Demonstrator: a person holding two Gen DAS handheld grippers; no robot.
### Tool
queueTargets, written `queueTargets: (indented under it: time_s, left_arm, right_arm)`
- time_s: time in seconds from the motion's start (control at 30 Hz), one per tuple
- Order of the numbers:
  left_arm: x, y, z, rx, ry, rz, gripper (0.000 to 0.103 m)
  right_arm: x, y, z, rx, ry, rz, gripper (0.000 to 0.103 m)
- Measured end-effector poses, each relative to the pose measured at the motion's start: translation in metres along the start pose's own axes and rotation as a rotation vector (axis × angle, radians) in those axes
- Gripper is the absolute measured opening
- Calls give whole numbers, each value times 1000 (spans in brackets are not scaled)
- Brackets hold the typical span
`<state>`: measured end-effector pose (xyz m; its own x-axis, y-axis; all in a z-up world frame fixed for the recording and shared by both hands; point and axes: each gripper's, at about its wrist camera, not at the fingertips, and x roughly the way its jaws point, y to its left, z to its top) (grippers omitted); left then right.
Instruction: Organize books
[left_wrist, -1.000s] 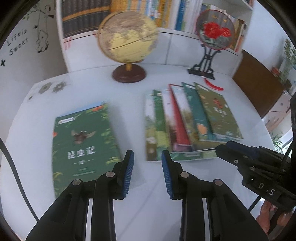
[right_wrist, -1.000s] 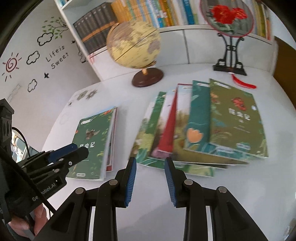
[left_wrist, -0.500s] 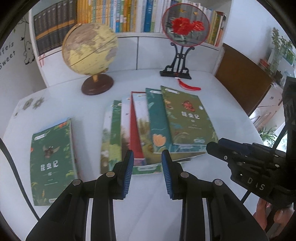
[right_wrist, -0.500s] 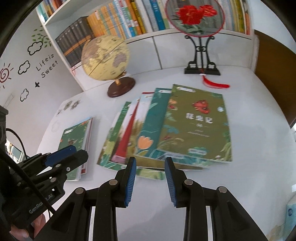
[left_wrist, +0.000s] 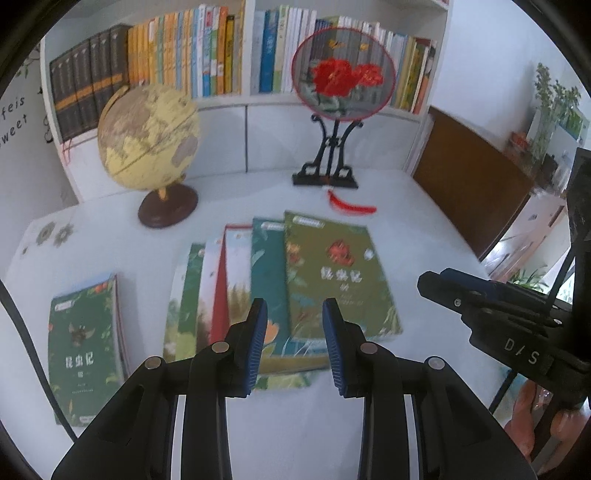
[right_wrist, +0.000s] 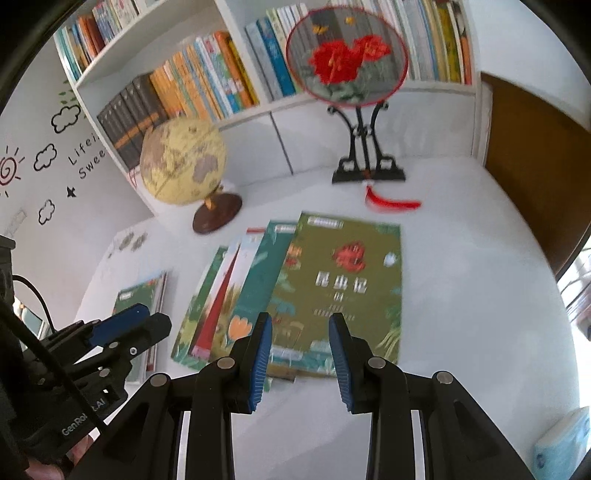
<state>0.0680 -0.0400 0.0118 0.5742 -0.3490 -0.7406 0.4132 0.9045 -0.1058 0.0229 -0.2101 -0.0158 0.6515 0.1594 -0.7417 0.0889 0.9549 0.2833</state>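
Both tools hang above the white desk (left_wrist: 424, 229), the left tool (left_wrist: 293, 341) and right tool (right_wrist: 300, 349) each with jaws narrowly parted and empty. Just beyond lies the fanned row of books (left_wrist: 280, 284), with a separate green book (left_wrist: 86, 347) left. Farther back stand a globe (left_wrist: 147, 136) and the bookshelf (left_wrist: 221, 99).
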Motion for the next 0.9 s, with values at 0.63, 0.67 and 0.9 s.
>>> queueTargets:
  time_s: [0.63,0.67,0.9]
  left_arm:
    - [114,-5,-25,-22,194,-38,27]
    - [119,-5,-22,-19,196,-33,27]
    - [153,-1,-17,-39,246,-10,27]
  right_arm:
    - [94,-67,-10,39,185,-14,46]
    - [99,-69,-11,39,197,-21,46]
    - [129,-81,-9,58,244,-22,46]
